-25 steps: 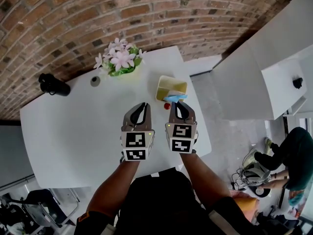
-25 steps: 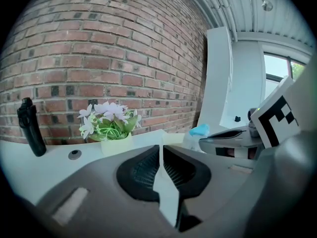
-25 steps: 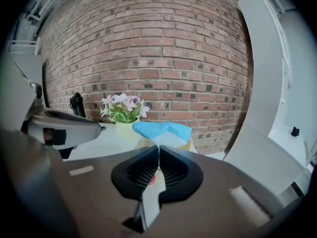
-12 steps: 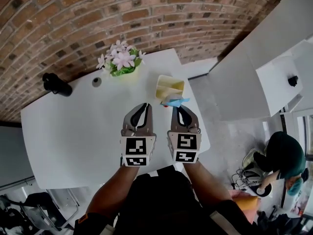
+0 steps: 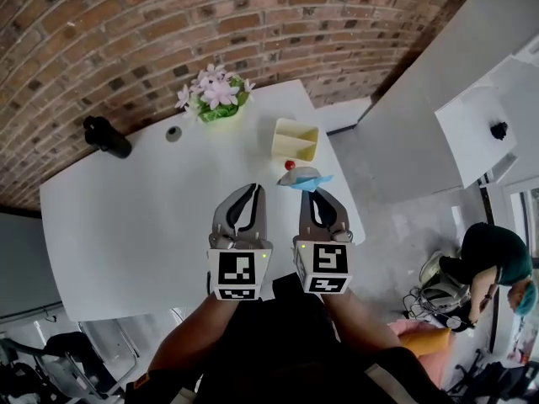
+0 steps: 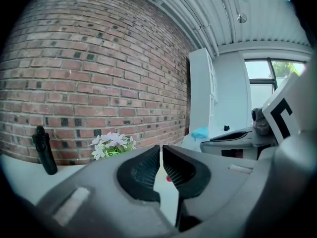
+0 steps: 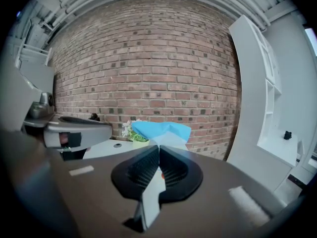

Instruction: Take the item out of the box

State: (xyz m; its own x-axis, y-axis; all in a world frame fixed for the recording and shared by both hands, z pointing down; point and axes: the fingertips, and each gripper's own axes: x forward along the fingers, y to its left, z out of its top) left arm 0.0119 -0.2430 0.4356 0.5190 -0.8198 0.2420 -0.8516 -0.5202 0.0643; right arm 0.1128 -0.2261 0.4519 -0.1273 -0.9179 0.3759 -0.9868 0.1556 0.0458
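An open yellow box (image 5: 296, 141) stands on the white table (image 5: 126, 217) near its right edge. My right gripper (image 5: 312, 191) is shut on a blue and white packet (image 5: 305, 179), held in the air just in front of the box and clear of it. In the right gripper view the packet (image 7: 161, 131) sticks out past the closed tips of the right gripper (image 7: 159, 147). Beside it, my left gripper (image 5: 251, 190) is shut and holds nothing; the left gripper (image 6: 161, 148) shows its tips together. A small red thing (image 5: 290, 165) lies on the table by the box.
A pot of pink flowers (image 5: 215, 97), a small grey disc (image 5: 173, 133) and a black bottle (image 5: 107, 136) stand along the table's far side by the brick wall. White cabinets (image 5: 438, 99) are to the right. A person (image 5: 497, 259) crouches on the floor at the right.
Both grippers have risen and drawn back toward me. The packet in the right gripper has come away from the box's front edge and now hangs clear of it.
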